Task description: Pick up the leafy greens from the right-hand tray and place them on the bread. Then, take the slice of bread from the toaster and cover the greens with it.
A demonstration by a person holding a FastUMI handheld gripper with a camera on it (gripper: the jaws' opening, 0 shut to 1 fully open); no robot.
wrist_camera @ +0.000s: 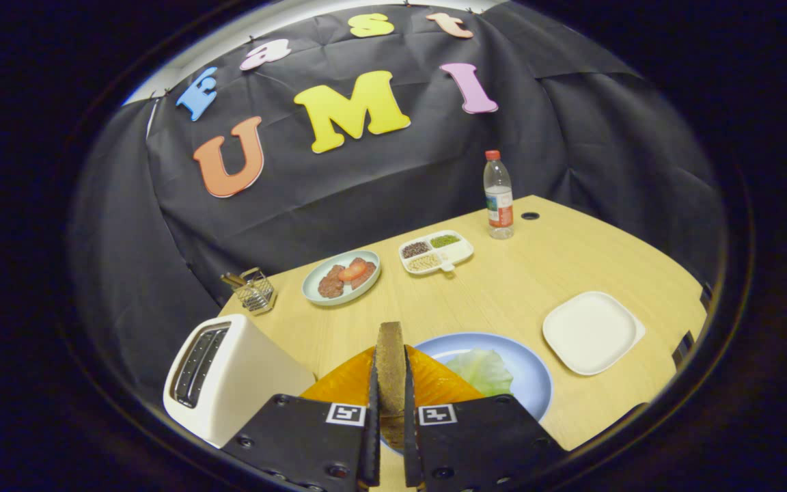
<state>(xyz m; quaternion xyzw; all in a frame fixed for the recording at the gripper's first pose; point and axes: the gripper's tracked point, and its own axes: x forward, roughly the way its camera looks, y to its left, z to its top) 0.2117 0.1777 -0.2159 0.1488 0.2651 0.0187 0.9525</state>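
Spreading across the lower half of the scene, the pale wooden table (pixel 503 294) carries everything. A white toaster (pixel 226 379) stands at its near left corner, slots on top; whether anything sits in them cannot be made out. Ahead of the fingers lies a blue plate (pixel 527 372) holding the leafy greens (pixel 482 371), a pale green leaf; an orange-brown surface (pixel 438 383) covers the plate's left part, and what it is stays unclear, since the fingers hide much of it. To the right rests a square white tray (pixel 591 333), bare. Farther back sit a pale green plate (pixel 311 283) with reddish meat pieces and a tomato slice (pixel 352 270), a white divided dish (pixel 460 251) with grains or seeds in its compartments, a plastic water bottle (pixel 498 196), and a small wire holder (pixel 255 290) at the left edge. The gripper (pixel 391 403) clamps a brown slice of bread (pixel 391 362) edge-on, upright between both fingers, above the blue plate.
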